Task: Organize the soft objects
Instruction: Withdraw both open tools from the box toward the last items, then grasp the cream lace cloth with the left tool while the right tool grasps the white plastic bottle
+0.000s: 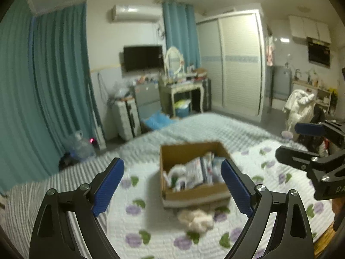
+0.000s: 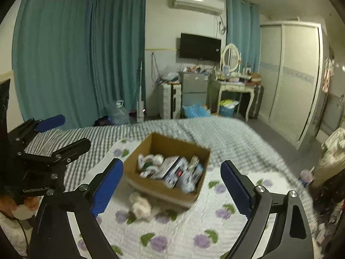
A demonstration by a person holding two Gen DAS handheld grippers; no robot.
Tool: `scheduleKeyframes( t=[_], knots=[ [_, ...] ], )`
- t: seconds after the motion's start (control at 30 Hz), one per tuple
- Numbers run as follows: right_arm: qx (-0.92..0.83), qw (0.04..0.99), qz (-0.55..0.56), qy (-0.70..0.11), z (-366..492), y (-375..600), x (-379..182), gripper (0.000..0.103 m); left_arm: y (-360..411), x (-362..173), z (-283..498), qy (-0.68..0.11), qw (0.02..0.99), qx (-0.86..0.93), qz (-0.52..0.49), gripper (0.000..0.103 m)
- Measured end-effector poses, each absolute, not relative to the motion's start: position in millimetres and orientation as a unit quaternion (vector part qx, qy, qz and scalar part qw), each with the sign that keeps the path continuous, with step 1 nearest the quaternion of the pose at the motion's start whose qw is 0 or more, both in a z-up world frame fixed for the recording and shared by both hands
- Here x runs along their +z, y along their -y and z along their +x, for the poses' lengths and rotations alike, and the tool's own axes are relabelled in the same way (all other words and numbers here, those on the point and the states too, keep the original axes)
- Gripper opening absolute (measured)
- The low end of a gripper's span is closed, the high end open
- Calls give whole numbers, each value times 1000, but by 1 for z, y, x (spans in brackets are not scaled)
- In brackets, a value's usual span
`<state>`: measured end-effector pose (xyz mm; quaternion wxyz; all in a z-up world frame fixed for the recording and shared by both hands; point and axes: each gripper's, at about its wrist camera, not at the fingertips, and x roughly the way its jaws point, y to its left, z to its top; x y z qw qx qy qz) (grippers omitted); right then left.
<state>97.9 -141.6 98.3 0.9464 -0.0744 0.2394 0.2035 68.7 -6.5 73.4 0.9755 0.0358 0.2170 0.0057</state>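
An open cardboard box (image 1: 194,194) (image 2: 138,181) sits on the flowered quilt (image 1: 151,233) (image 2: 194,233) on the bed. It holds several white soft items and packets. A small cream plush object (image 1: 197,218) (image 2: 141,207) lies on the quilt just in front of the box. My left gripper (image 1: 172,185) is open and empty, held above the quilt facing the box; it also shows at the left of the right wrist view (image 2: 60,131). My right gripper (image 2: 172,187) is open and empty, above the quilt; it also shows at the right of the left wrist view (image 1: 295,140).
A grey striped blanket (image 2: 90,133) covers the far part of the bed. Beyond it stand teal curtains (image 2: 64,54), a water jug (image 2: 118,112), a small fridge (image 2: 194,90), a dressing table (image 2: 235,86) and a white wardrobe (image 2: 291,75). Clothes hang at the right (image 1: 299,105).
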Motion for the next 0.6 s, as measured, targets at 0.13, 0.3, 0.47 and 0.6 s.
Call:
scheduleKeyframes(
  t=[0.13,0.3,0.47,0.6],
  knots=[
    [198,941,-76,-264,106,141,53,92,7,23,79,-254,967,9,30,93],
    [183,934,-75,-297,144,142,-8,92,9,-53,108,-318,948,6,6,93],
    [170,921,-92,-339,178,144,-66,92,17,-103,124,-358,933,-15,-15,93],
    [169,916,-103,-348,192,143,-91,92,25,-122,135,-379,925,-35,-15,93]
  ],
)
